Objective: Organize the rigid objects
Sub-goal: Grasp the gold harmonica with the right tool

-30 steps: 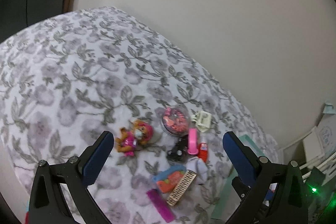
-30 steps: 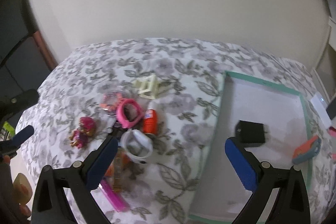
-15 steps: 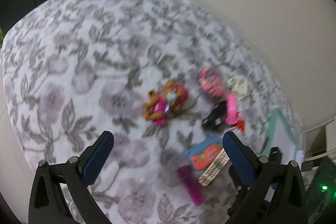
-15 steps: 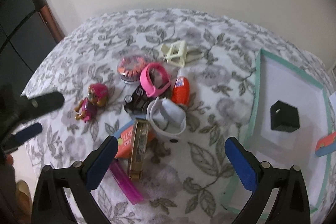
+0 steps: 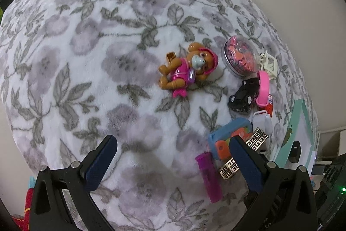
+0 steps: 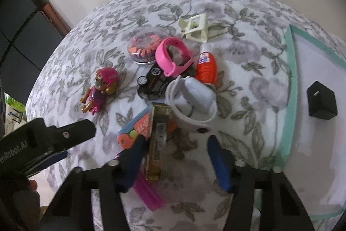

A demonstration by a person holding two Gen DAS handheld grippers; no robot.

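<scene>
Little is sorted yet. Left gripper (image 5: pixel 170 154) hangs with its fingers spread wide and empty, the puppy figure (image 5: pixel 187 68) ahead of them. Right gripper (image 6: pixel 178 154) has just been closing to a half gap; the gold box (image 6: pixel 159 135) lies beside its left finger, unheld. Right of those fingers, the tray (image 6: pixel 292 88) holds only a black cube (image 6: pixel 322 104).

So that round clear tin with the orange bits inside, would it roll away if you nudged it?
Probably not: the round clear tin lies flat on its wide base on the plush blanket, so it would likely slide or drag. Its domed lid looks smooth, perhaps slippery to pinch. The loose pieces inside would probably shift.
</scene>
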